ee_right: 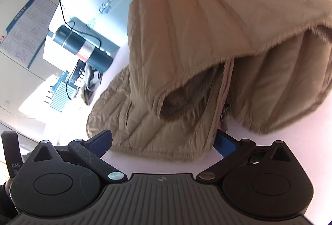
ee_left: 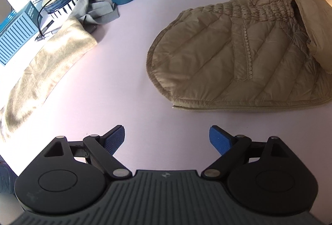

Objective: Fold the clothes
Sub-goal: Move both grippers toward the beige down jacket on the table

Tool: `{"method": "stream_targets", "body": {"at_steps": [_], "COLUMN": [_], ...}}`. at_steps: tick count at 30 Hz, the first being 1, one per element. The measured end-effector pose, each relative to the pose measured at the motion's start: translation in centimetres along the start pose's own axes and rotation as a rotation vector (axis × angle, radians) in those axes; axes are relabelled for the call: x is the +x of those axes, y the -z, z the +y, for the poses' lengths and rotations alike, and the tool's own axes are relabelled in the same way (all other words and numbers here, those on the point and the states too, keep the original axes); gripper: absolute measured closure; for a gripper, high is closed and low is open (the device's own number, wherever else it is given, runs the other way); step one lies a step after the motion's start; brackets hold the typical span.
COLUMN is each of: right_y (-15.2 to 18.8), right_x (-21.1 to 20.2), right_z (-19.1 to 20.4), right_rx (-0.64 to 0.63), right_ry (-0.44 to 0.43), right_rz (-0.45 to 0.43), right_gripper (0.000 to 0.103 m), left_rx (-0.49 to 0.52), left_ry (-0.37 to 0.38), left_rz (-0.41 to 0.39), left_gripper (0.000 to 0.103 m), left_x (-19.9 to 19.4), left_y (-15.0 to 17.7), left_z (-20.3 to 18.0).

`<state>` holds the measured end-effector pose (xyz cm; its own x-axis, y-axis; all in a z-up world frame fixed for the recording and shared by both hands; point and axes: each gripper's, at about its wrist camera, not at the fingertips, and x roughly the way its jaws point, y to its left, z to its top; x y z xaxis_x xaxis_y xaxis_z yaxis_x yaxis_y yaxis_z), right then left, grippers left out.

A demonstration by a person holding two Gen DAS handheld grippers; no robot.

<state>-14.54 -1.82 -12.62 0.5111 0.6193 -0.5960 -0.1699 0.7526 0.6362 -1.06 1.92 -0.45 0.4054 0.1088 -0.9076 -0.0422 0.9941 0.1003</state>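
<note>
Your puffy tan jacket [ee_left: 238,54] lies on the tabletop [ee_left: 124,71], far right of your left gripper [ee_left: 167,138], one part flopped over. It looks light, soft and slippery, so pinch a stitched hem or zipper edge. Both grippers, the right gripper [ee_right: 164,141] included, hold their fingers wide, gripping nothing.

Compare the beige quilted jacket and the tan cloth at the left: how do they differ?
The jacket is puffy and stitched in quilted channels; the tan cloth is flat and fuzzy. The jacket has a zipper edge; the cloth shows none. The jacket is bunched up; the cloth is spread long. Both lie on the table.
</note>
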Motion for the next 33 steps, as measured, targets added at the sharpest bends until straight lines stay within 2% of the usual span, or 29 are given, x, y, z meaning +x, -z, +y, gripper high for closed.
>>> {"method": "stream_targets", "body": {"at_steps": [4, 7, 9, 12, 15, 21, 27, 30, 33], "right_y": [-0.8, 0.9, 0.3, -0.6, -0.4, 0.1, -0.6, -1.3, -3.3], "right_x": [0.0, -1.3, -0.6, -0.3, -0.9, -1.1, -1.5, -1.8, -2.9], "right_z": [0.0, -0.2, -0.7, -1.2, -1.5, -1.0, -1.2, -0.9, 0.1], "right_rx": [-0.027, -0.086, -0.071, 0.0, 0.028, -0.017, -0.036, -0.066, -0.168], "right_ry": [-0.01, -0.019, -0.009, 0.055, 0.079, 0.102, 0.12, 0.139, 0.166], "right_rz": [-0.013, -0.084, -0.083, -0.054, -0.068, -0.064, -0.075, -0.033, 0.037], "right_gripper": [0.0, 0.0, 0.0, 0.0, 0.0, 0.0, 0.0, 0.0, 0.0], "left_rx": [-0.025, -0.044, -0.057, -0.07, -0.071, -0.06, -0.046, -0.037, -0.016], "left_ry": [0.002, 0.003, 0.004, 0.003, 0.006, 0.007, 0.016, 0.012, 0.021], "left_rz": [0.018, 0.031, 0.04, 0.042, 0.045, 0.044, 0.054, 0.045, 0.036], "left_gripper": [0.015, 0.015, 0.015, 0.015, 0.015, 0.015, 0.015, 0.015, 0.015], "left_x": [0.1, 0.2, 0.2, 0.0, -0.3, -1.4, -1.8, -1.9, -1.9], "left_y": [0.6, 1.1, 1.4, 2.2, 2.6, 2.7, 1.4, 1.1, 1.0], "left_z": [1.0, 1.7, 2.2, 2.3, 2.3, 2.6, 2.4, 1.9, 1.3]}}
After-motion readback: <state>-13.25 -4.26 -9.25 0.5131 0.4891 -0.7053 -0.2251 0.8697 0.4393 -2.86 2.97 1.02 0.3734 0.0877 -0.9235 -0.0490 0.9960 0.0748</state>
